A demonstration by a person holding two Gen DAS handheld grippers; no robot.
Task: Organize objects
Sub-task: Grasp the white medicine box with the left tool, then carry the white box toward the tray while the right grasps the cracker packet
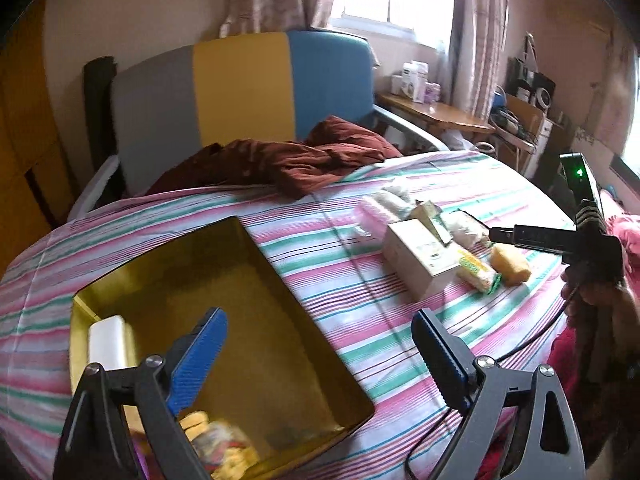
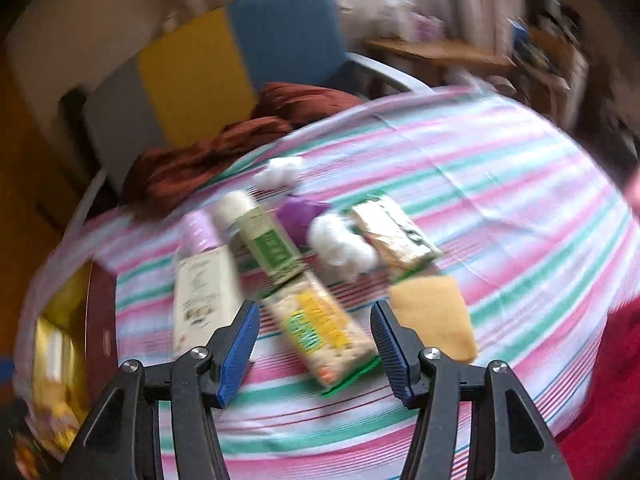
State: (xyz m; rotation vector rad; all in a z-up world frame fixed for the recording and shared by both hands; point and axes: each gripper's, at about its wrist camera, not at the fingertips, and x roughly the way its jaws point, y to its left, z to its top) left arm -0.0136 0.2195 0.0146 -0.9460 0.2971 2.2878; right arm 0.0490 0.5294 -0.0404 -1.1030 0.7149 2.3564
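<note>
A gold tin box [image 1: 256, 264] lies open on the striped bed, with a white item [image 1: 108, 342] and yellow snack packets [image 1: 224, 452] inside. My left gripper [image 1: 320, 360] is open and empty above the box's right side. My right gripper [image 2: 314, 350] is open and empty, hovering over a yellow-green cracker packet [image 2: 320, 332]. Around it lie a white carton [image 2: 204, 296], a green-labelled box [image 2: 268, 240], a yellow sponge [image 2: 432, 316], cotton wads [image 2: 340, 244] and another packet [image 2: 392, 232]. The right gripper also shows in the left wrist view [image 1: 496, 236], over the pile [image 1: 424, 256].
A dark red cloth [image 1: 288, 160] lies bunched at the bed's far end by a grey, yellow and blue headboard [image 1: 240, 92]. A wooden desk [image 1: 436, 114] with clutter stands at the back right. The tin box shows at the left edge of the right wrist view [image 2: 68, 320].
</note>
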